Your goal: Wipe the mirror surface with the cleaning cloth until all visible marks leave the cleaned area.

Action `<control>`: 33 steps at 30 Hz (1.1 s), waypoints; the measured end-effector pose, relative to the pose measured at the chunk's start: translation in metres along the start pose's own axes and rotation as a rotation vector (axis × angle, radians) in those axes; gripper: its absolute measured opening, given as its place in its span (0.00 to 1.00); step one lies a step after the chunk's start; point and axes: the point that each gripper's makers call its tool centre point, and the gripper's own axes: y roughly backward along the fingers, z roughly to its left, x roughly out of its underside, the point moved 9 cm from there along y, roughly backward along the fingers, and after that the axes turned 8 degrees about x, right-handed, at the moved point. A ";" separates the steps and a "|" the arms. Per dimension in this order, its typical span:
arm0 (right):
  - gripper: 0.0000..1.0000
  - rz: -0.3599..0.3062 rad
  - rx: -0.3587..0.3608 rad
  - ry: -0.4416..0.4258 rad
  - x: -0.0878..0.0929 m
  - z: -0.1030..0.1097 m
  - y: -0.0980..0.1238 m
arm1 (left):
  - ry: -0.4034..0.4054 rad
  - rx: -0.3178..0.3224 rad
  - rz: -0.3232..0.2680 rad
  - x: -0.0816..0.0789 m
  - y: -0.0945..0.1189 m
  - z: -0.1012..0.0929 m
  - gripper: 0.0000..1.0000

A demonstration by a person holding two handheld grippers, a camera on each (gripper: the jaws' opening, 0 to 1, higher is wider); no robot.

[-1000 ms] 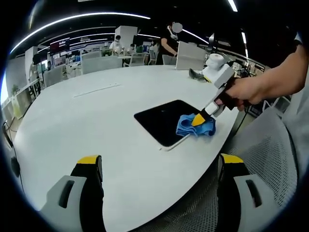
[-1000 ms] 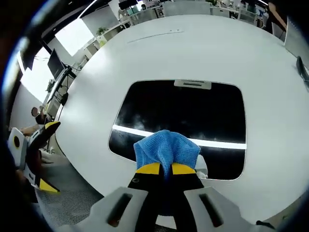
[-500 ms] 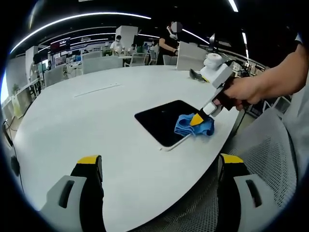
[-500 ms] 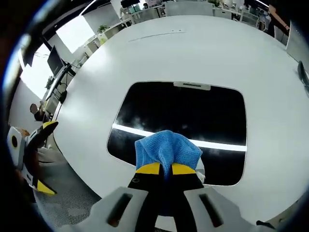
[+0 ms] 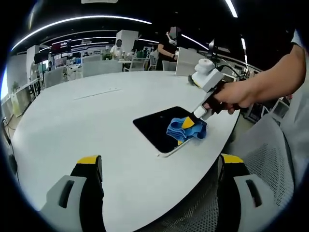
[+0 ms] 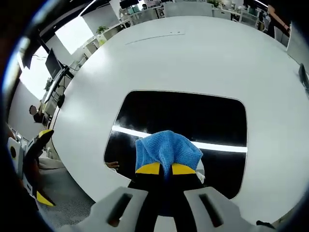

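Large round white counter (image 5: 87, 121), on which I see a dark rectangular mirror (image 6: 193, 118) lying flat near the edge. My right hand-held gripper (image 6: 166, 169) (yellow-tipped, jaws closed together) pinches a crumpled blue cleaning cloth (image 6: 166, 149) pressed on the mirror's near part. My left hand-held gripper (image 5: 159, 166) hovers apart, jaws spread wide, holding nothing.

No text, label, brand or number can be read in either view — the lit sign (image 5: 62, 46) on the far wall is too blurred to make out.
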 end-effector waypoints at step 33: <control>0.00 -0.030 0.027 0.017 -0.059 -0.011 -0.028 | 0.005 0.003 0.023 0.002 -0.001 0.000 0.99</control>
